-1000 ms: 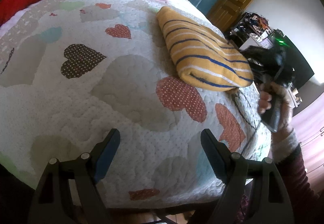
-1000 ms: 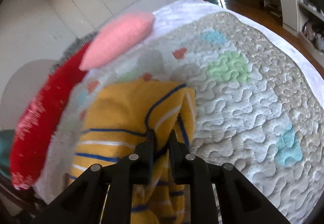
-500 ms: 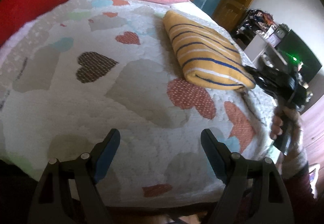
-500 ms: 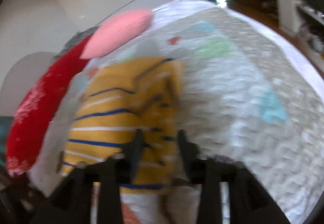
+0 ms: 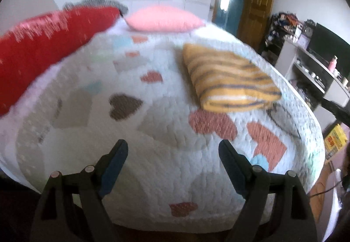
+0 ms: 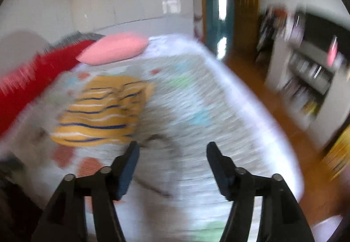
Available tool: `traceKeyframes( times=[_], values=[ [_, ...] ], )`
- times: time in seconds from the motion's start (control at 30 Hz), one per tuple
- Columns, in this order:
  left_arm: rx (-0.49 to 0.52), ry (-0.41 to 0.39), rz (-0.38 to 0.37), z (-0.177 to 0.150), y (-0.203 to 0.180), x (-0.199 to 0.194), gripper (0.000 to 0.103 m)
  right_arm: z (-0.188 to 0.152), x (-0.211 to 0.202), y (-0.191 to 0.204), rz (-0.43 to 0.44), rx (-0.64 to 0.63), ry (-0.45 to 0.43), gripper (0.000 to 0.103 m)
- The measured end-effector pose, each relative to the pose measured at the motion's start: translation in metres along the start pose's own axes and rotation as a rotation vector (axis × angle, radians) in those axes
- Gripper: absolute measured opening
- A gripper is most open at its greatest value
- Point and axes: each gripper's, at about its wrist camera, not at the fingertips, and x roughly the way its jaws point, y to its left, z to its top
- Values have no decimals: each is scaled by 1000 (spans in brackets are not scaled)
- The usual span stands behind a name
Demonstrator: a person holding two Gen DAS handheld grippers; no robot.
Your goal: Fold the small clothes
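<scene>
Folded garment (image 5: 229, 80): yellow knit, blue and white stripes, thick rectangular bundle on bed (image 5: 153, 132) near right edge; long axis runs from foot-end edge toward pink pillow (image 5: 164, 17). Quilt puffy, stitched, heart patches. Left claw (image 5: 172, 161) wide, empty. Right claw (image 6: 171, 161) just been opening, nothing between jaws.

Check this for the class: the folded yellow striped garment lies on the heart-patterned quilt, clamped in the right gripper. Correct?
Not quite. The right gripper is open and holds nothing, as the right wrist view shows; the folded yellow striped garment does lie on the heart-patterned quilt.
</scene>
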Motion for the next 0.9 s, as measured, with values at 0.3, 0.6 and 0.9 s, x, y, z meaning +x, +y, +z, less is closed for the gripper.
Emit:
traceKeyframes(
  times=[0.3, 0.6, 0.9],
  values=[
    [-47, -344, 71, 18, -7, -83, 103, 12, -69, 7, -384, -351, -93, 94],
    [50, 44, -58, -4, -47, -11, 103, -62, -1, 47, 44, -34, 214, 94],
    [63, 202, -30, -55, -63, 20, 103, -97, 22, 51, -26, 30, 243, 94]
  ],
)
